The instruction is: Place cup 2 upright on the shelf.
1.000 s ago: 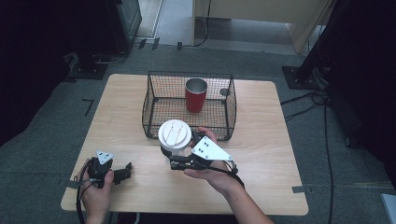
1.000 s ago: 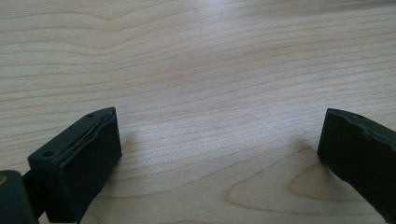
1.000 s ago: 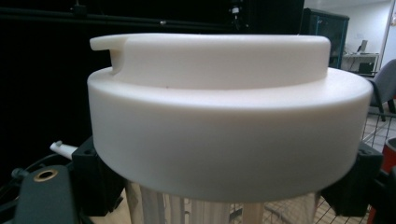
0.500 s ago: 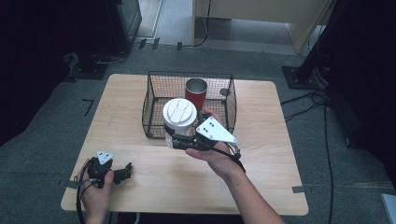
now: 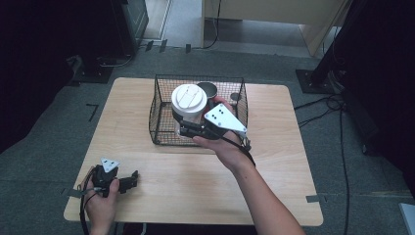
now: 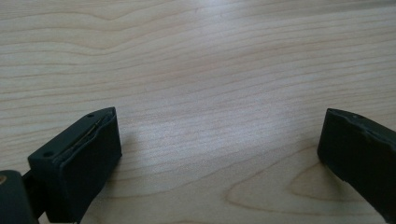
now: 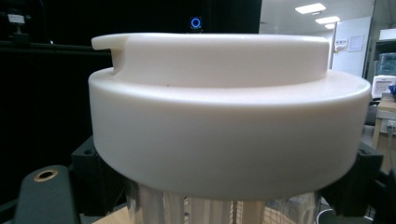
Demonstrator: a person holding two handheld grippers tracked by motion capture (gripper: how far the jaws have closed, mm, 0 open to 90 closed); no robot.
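We see the right tongs (image 5: 188,128) held up over the wire basket (image 5: 161,131), which stands on the wooden counter (image 5: 274,161) toward its far edge, about midway between the left and right edges. The tongs are clenched on a tumbler with a white lid (image 5: 189,100); in the right gripper view the white lid (image 7: 224,107) sits close before the camera, with the ribbed, shiny metal body (image 7: 201,207) showing under it and a black jaw pressed against each side. From the high view the tumbler stands upright in the grip, above the basket's front half, its lid higher than the basket rim. We cannot tell whether its base touches the basket floor. The grey three-cornered plate (image 5: 222,119) on the tongs lies just to the right of the lid, and the person's right hand (image 5: 220,144) reaches in from the near edge with the forearm crossing the counter.

Inside the basket, at its far side, we make out a dark-rimmed cup (image 5: 207,89) partly hidden behind the lid.

The left tongs (image 5: 128,180) rest near the counter's near-left corner, held by the left hand (image 5: 100,198). In the left gripper view its two black jaws stand wide apart with bare wood grain between them, so they are released and grasp nothing. They sit well apart from the basket.
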